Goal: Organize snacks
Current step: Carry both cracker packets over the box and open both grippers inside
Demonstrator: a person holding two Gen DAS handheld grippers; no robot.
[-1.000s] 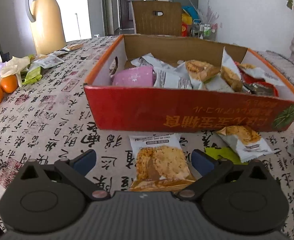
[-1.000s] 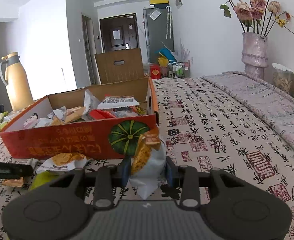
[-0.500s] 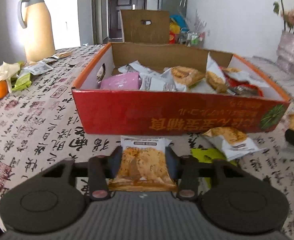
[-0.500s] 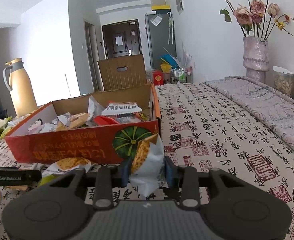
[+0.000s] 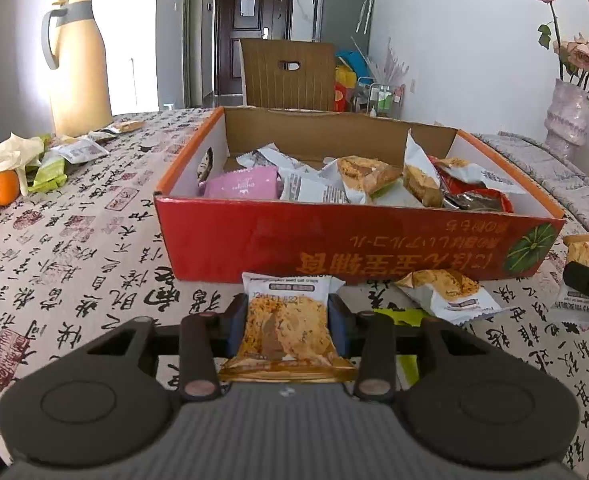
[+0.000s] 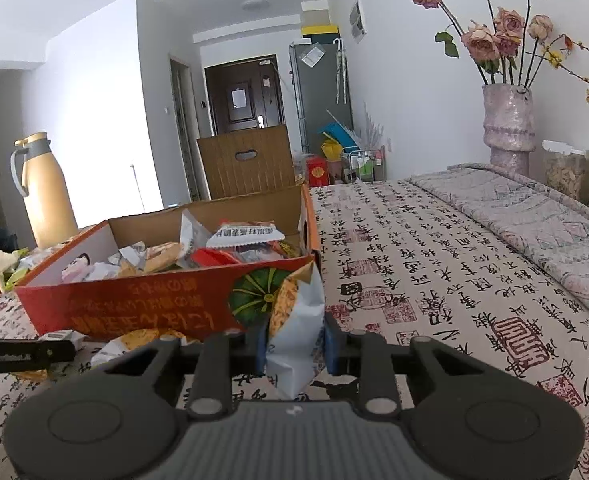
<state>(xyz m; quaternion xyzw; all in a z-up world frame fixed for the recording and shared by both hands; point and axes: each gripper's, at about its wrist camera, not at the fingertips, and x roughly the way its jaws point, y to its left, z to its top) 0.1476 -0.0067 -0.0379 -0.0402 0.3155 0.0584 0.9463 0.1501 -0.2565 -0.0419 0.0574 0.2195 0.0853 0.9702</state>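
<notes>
Both your tools are clamped on snack packets in front of the red cardboard box.

Your left tool [image 5: 288,318] has its blue pads pressed against both sides of a flat white-topped crisp packet with an orange picture [image 5: 287,328], held just short of the near wall of the red open-topped cardboard box [image 5: 334,240]. Your right tool [image 6: 294,344] pinches a crumpled white and orange snack packet [image 6: 296,320] edge-on, close to the box's right front corner with the green pumpkin print. The box sits on the tabletop covered in a calligraphy-print cloth [image 5: 74,248] and holds a jumble of packets, among them a pink pouch [image 5: 241,184]. Another white and orange packet [image 5: 446,294] lies loose on the cloth just before the box, beside a yellow-green wrapper [image 5: 398,316]. A tall beige thermos jug [image 5: 79,66] stands far left.
</notes>
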